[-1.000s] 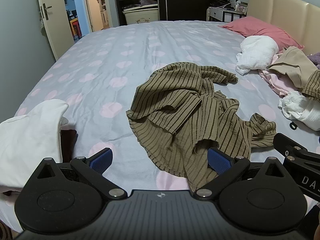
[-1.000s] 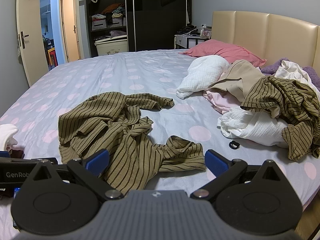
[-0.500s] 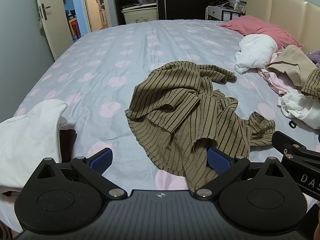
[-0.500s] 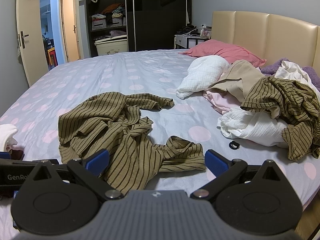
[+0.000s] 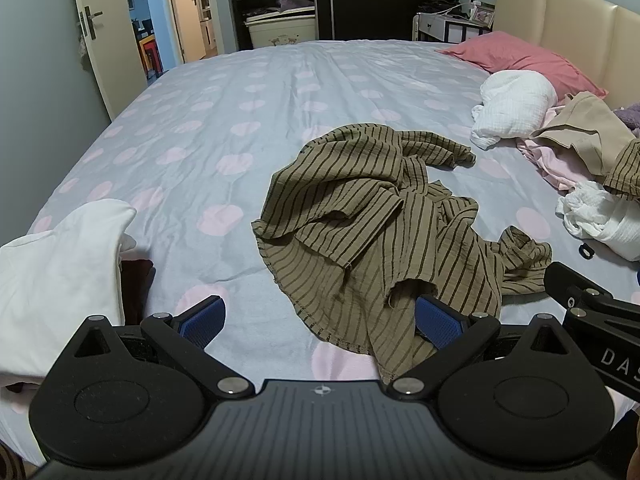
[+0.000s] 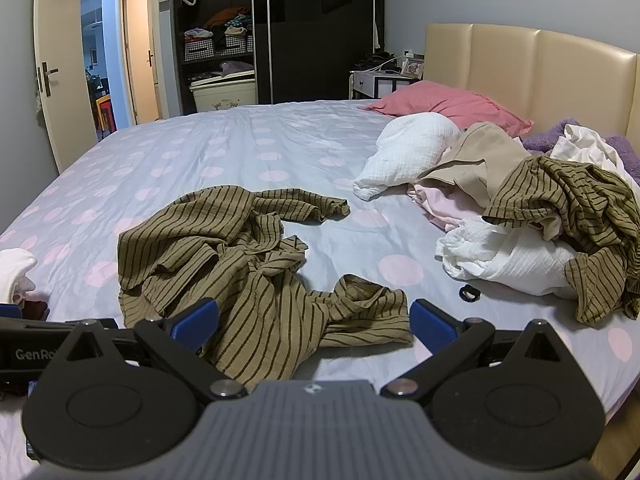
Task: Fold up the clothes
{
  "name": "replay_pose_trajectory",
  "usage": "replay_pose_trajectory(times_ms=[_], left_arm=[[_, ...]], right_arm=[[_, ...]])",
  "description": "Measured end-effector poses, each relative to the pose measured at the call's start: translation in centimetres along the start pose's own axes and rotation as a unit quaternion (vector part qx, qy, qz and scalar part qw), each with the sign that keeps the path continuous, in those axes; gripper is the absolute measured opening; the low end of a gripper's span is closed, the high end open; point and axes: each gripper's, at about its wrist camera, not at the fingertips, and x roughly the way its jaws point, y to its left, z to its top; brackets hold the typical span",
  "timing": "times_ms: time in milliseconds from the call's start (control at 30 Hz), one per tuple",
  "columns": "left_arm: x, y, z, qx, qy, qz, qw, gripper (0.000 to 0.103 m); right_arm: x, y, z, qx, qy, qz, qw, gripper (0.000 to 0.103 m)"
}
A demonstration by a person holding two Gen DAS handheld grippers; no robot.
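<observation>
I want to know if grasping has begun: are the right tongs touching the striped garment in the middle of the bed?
Cannot tell. In the right wrist view the right tongs are open around the striped garment's near edge, but no contact or gap shows plainly.

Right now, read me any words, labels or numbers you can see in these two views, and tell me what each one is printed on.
"DAS", cut off by the picture edge: white letters on the black body of the right claw tool, seen in the left wrist view.
"GenRo", cut off behind the near claw: white letters on the black body of the left claw tool, seen in the right wrist view.
Framed picture on the white nightstand: too small to read.
</observation>
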Motion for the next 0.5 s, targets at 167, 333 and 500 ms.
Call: replay_pose_trajectory(times_ms=[167, 333, 500], left_arm=[[0.06, 0.07, -0.04, -0.001, 0.001, 0.000, 1.0000, 0.103], [0.13, 0.06, -0.15, -0.001, 0.003, -0.001, 1.0000, 0.103], [0.20, 0.06, -0.25, -0.001, 0.005, -0.001, 1.0000, 0.103]], right_arm=[[0.03, -0.03, -0.04, 0.000, 0.001, 0.000, 1.000, 0.103], [0.13, 0.01, -0.12, 0.001, 0.002, 0.000, 1.000, 0.103], [0.21, 0.00, -0.20, 0.001, 0.003, 0.000, 1.000, 0.103]])
